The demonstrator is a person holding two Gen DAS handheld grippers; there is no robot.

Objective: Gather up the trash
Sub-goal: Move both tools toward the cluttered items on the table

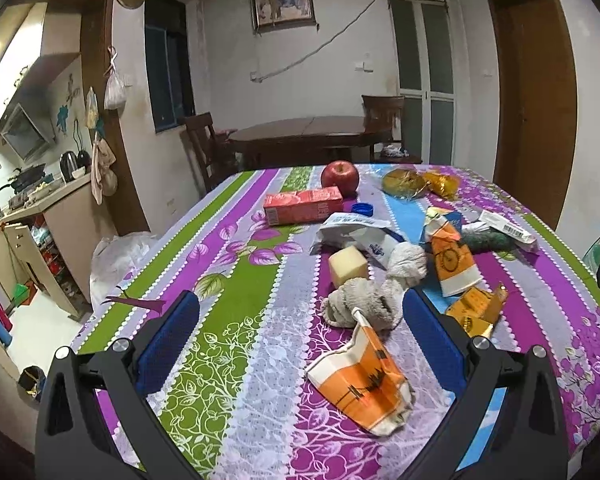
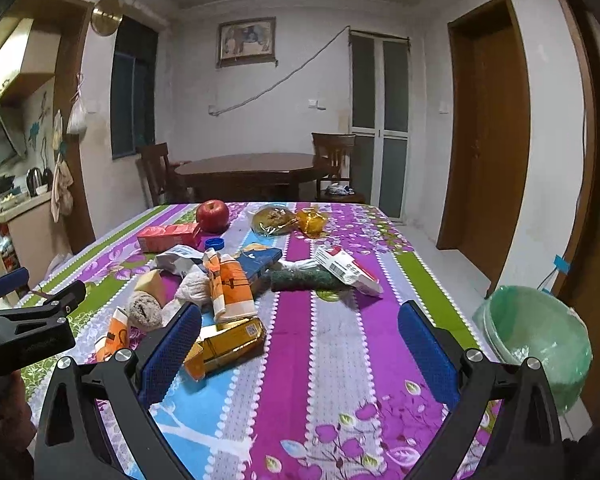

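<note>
Nearest the left lens: crumpled orange-and-white paper wrapper (image 1: 360,384), lying flat on the striped floral cloth-covered surface (image 1: 228,320), between the wide-spread blue pads of the left gripper (image 1: 300,340), held above it and gripping nothing. Probably the step in hand: lower squarely over the wrapper, pinch its raised folded edge rather than the flat middle, keep clear of the grey knotted rag (image 1: 360,300) just behind. Right gripper (image 2: 300,344) equally wide and empty, over bare cloth, with a flattened gold foil carton (image 2: 228,346) beside its left pad. Shown only by the right view: green-bagged round trash bin (image 2: 540,340) off the surface's right edge, the likely drop point, plus the left gripper's body at far left. Shown only by the left view: kitchen counter, white plastic bag on the floor. Shared by both: red apple (image 1: 340,178), red carton (image 1: 304,206) — apple likely not trash.
</note>
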